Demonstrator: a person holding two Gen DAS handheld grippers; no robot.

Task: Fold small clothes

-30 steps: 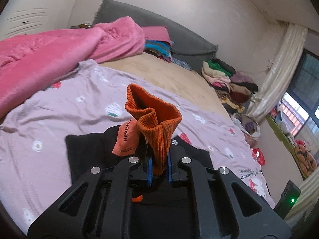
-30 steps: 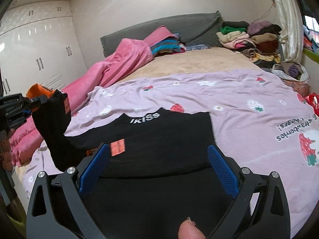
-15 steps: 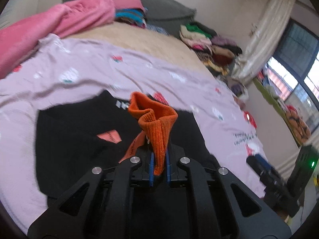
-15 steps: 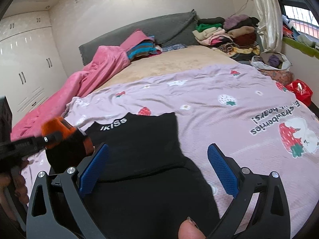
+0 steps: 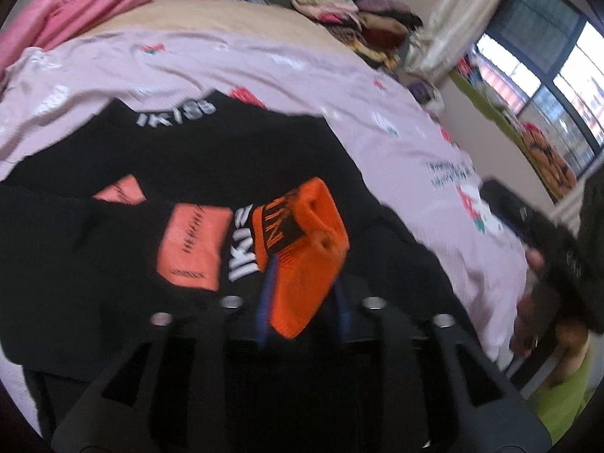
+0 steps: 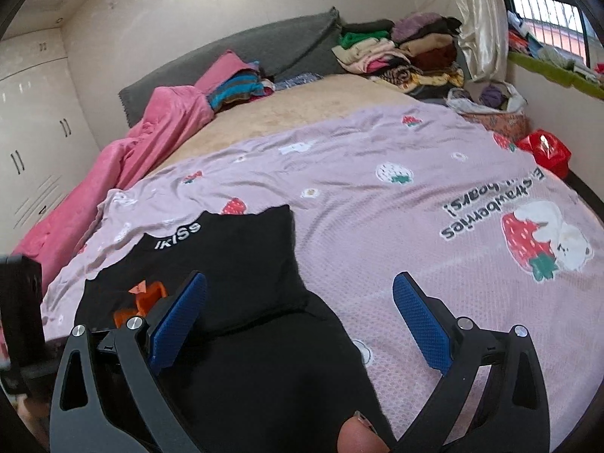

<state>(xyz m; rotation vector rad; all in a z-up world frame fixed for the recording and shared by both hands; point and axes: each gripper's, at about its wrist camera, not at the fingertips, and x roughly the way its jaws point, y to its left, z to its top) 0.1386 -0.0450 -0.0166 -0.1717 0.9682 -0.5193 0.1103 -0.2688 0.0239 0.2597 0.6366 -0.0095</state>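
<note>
two claws over one black sweater [image 6: 241, 264] on the bed [image 6: 377, 188].
left claw [image 5: 302, 302] opening, orange cuff [image 5: 302, 260] between its pads; right claw [image 6: 298, 324] gapes wide, empty, near the bed's front edge.

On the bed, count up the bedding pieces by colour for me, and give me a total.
Pink blanket: 1
Lilac strawberry-print cover: 1
Tan sheet: 1
Total: 3
</note>
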